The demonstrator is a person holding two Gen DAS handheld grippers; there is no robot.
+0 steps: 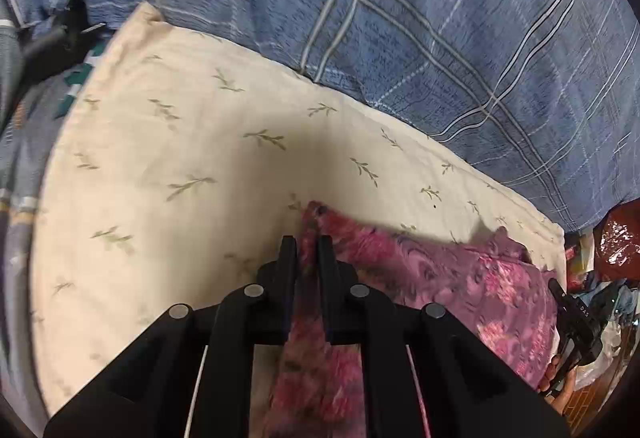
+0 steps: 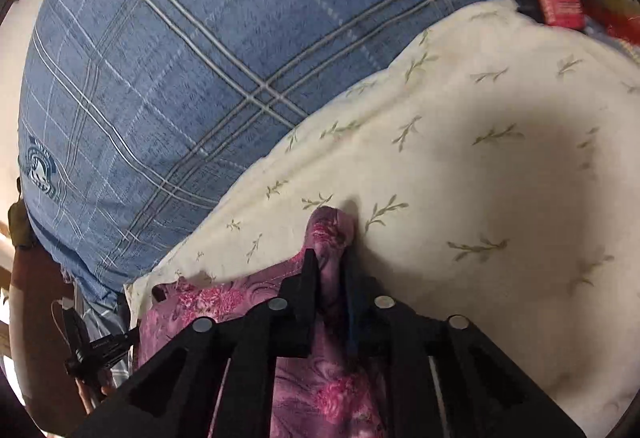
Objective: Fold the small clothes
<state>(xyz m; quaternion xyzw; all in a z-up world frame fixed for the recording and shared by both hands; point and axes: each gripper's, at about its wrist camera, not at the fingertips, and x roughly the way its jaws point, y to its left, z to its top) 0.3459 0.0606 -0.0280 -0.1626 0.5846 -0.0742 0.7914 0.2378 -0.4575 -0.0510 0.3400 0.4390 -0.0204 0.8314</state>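
A small purple and pink floral garment [image 1: 440, 278] lies over a cream cloth with green sprigs [image 1: 180, 158]. My left gripper [image 1: 307, 242] is shut on one corner of the garment, which bunches between its black fingers [image 1: 289, 250] and trails back under the gripper. In the right wrist view my right gripper [image 2: 331, 258] is shut on another corner of the same garment [image 2: 332, 230], which pokes out past the fingertips. The garment hangs between both grippers above the cream cloth [image 2: 460, 158]. The right gripper shows at the left wrist view's right edge [image 1: 576, 322].
A blue plaid quilt [image 1: 400, 18] lies bunched behind the cream cloth, also in the right wrist view [image 2: 160, 58]. A red shiny bag [image 1: 618, 238] and clutter sit at the far right. A red box [image 2: 560, 4] lies beyond the cloth's far corner.
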